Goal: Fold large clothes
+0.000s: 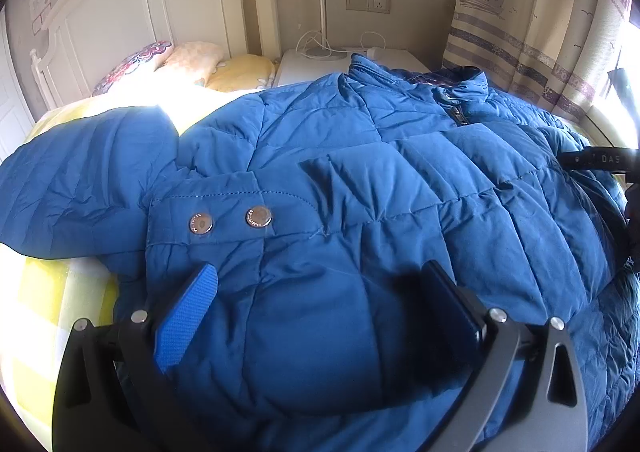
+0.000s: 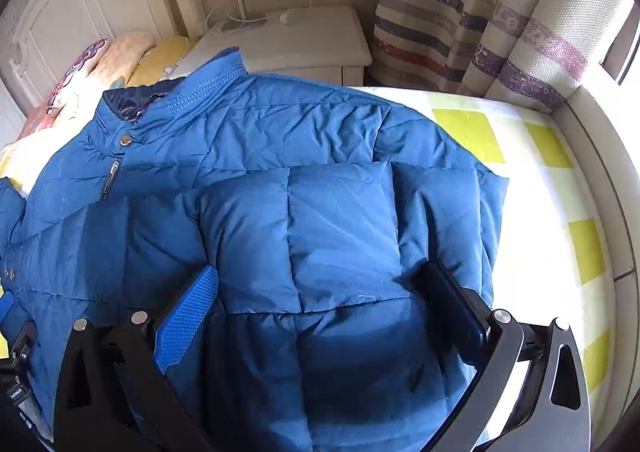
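Observation:
A large blue quilted puffer jacket (image 1: 360, 179) lies front-up on the bed, collar toward the headboard. One sleeve, its cuff (image 1: 228, 217) bearing two metal snaps, is folded across the chest; the other sleeve is folded over the body in the right wrist view (image 2: 340, 236). My left gripper (image 1: 320, 280) is open just above the jacket's lower front, holding nothing. My right gripper (image 2: 324, 280) is open over the folded sleeve, holding nothing. Part of the right gripper shows at the right edge of the left wrist view (image 1: 600, 159).
The bed has a yellow-and-white checked sheet (image 2: 532, 191). Pillows (image 1: 192, 63) lie by the white headboard (image 1: 132, 11). A white nightstand (image 2: 288, 39) with a lamp and cables stands behind the collar. Striped curtains (image 2: 480, 31) hang at the right by a window.

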Motion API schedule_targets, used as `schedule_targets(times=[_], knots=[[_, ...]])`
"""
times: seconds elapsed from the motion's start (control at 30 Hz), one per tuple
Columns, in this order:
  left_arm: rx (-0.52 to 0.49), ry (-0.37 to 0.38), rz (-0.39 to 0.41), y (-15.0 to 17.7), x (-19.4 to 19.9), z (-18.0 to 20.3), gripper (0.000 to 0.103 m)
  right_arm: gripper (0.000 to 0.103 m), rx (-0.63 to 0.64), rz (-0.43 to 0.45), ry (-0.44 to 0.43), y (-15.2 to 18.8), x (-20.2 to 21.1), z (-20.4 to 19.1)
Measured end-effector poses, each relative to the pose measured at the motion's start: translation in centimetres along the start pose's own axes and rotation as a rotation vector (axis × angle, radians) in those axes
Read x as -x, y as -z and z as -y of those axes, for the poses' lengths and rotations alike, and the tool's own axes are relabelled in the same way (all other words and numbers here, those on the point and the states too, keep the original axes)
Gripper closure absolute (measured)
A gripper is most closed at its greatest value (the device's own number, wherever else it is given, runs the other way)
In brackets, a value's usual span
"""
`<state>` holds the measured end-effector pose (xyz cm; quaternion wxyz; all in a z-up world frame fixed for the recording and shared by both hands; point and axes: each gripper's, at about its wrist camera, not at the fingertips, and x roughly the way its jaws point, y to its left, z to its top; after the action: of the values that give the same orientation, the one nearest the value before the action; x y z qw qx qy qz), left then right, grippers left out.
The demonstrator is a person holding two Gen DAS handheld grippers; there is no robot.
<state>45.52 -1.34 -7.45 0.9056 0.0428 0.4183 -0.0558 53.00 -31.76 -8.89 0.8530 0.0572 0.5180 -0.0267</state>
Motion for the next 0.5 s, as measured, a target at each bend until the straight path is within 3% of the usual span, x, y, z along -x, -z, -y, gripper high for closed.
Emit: schedule_targets(times=[0.1, 0.13, 0.17, 0.23, 0.3, 0.4, 0.5], knots=[[0.002, 0.005, 0.002, 0.0, 0.1, -0.1, 0.002, 0.006, -0.062, 0.005, 0.053, 0.4, 1.3, -0.1], [0.006, 0.013, 0.008, 0.1, 0.2, -0.2, 0.002, 0.006, -0.083, 0.041, 0.102, 1.3, 2.7, -0.6], [0.014, 0.023, 0.01, 0.1, 0.2, -0.4, 0.002, 0.006, -0.084, 0.103, 0.095, 2.5, 4.6, -1.5], [0.034, 0.049, 0.015, 0.0, 0.4, -0.8, 0.002, 0.006, -0.022, 0.199, -0.017, 5.5, 7.7, -4.6], [0.056, 0.083, 0.03, 0.0, 0.8, -1.3, 0.002, 0.006, 0.083, 0.245, -0.071, 8.5, 9.4, -8.4], [0.129, 0.139, 0.055, -0.1, 1.5, -2.8, 0.003, 0.006, 0.148, 0.22, -0.088, 10.9, 8.1, -12.0], [0.275, 0.204, 0.149, 0.3, 3.5, -6.0, 0.003, 0.005, 0.207, 0.174, -0.014, 11.7, 5.0, -14.1]])
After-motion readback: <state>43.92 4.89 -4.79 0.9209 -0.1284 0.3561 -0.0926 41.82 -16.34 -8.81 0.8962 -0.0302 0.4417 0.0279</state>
